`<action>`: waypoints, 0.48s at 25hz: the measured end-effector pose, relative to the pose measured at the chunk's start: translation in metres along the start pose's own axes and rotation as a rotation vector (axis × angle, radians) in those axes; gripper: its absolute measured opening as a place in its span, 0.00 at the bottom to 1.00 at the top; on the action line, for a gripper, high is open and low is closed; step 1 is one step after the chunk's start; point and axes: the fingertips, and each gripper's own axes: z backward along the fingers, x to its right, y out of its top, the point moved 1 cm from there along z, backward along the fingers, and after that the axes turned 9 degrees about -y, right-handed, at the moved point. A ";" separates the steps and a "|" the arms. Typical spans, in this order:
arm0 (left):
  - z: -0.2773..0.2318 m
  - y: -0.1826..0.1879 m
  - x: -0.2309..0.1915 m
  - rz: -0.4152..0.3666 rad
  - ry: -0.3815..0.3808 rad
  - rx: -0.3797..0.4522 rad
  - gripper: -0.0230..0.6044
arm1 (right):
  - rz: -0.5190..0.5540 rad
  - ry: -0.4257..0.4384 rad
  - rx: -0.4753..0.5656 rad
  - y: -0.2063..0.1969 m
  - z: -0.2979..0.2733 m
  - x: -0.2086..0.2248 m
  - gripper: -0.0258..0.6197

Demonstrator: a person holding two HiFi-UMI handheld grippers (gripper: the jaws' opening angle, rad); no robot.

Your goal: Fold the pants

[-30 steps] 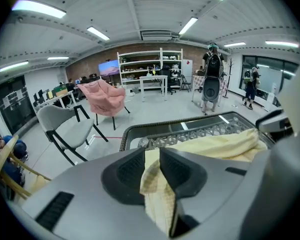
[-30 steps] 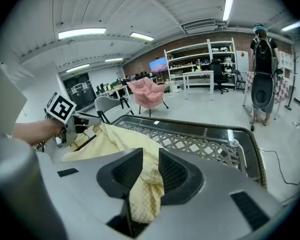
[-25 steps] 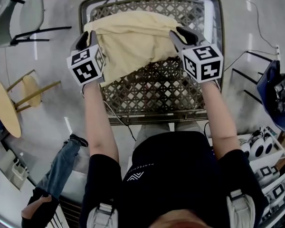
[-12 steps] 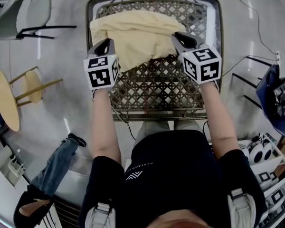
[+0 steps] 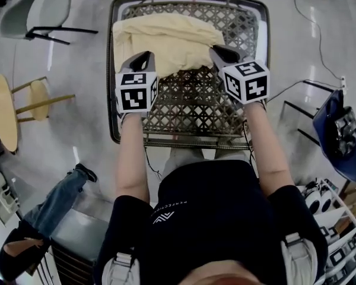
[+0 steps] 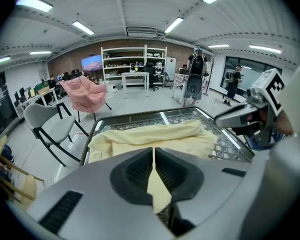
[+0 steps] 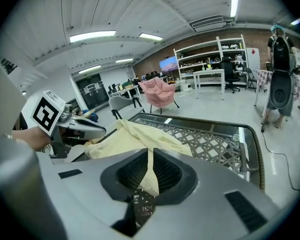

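Left gripper [image 5: 143, 57]: clenching the pants' [image 5: 166, 35] near hem.
Right gripper [image 5: 217, 51]: jaws just closing, pinching it too.
Why: readying an even fold.

Far shelf [image 6: 134, 64] contents too small; person's head [image 5: 225, 276] cut by bottom edge.

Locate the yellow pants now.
Head view: the pants lie on the far half of the lattice table, near corners pinched in the left gripper and the right gripper.
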 end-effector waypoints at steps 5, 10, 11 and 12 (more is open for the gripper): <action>-0.001 -0.003 0.048 0.059 0.035 0.027 0.07 | 0.063 0.086 -0.003 -0.008 0.019 0.013 0.12; -0.007 -0.008 0.107 0.097 0.056 0.038 0.07 | 0.107 0.160 -0.012 -0.019 0.045 0.037 0.12; -0.006 -0.009 0.118 0.114 0.064 0.047 0.07 | 0.128 0.175 -0.016 -0.020 0.049 0.041 0.12; -0.005 -0.010 0.128 0.131 0.071 0.055 0.07 | 0.151 0.188 -0.020 -0.021 0.054 0.045 0.12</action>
